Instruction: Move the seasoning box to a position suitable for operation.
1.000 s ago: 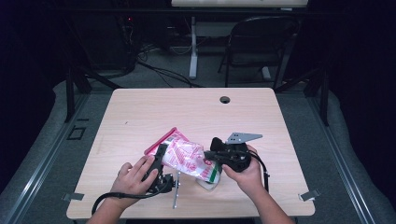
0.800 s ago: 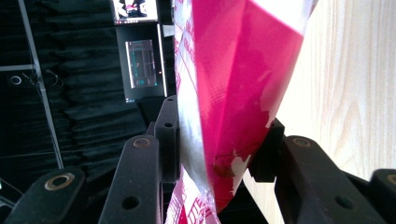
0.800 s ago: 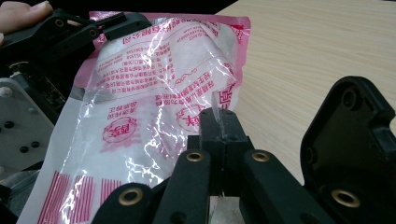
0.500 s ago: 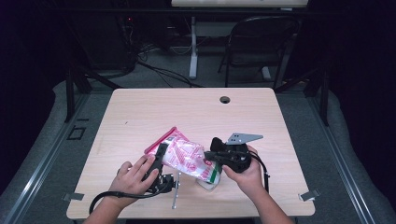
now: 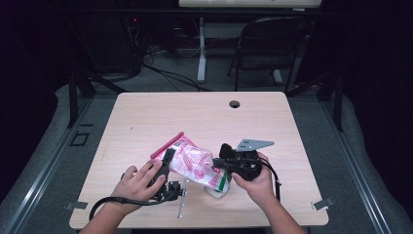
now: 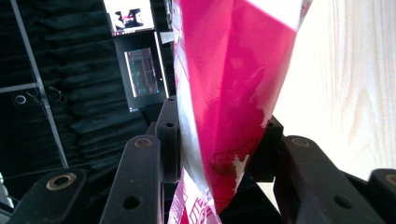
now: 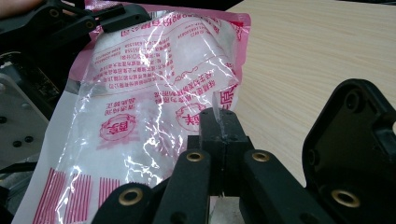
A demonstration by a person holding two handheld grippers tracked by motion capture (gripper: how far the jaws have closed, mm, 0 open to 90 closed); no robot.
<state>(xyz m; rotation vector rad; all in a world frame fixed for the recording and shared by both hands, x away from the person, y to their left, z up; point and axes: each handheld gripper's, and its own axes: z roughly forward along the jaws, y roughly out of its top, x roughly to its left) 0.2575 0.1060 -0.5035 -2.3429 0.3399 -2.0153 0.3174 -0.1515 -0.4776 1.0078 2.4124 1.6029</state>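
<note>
Both grippers are gripping the pink-printed plastic bag (image 5: 192, 165): the left gripper (image 6: 219, 154) is clamping its pink edge, the right gripper (image 7: 223, 135) is pinching its clear film with jaws together, and the bag is not yet pulled open.

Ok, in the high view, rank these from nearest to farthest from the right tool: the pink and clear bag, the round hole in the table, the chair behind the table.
1. The pink and clear bag: pinched at its edge by the right tool, just to its left.
2. The round hole: up the table, near the far edge.
3. The chair: beyond the table, on the floor behind it.
</note>
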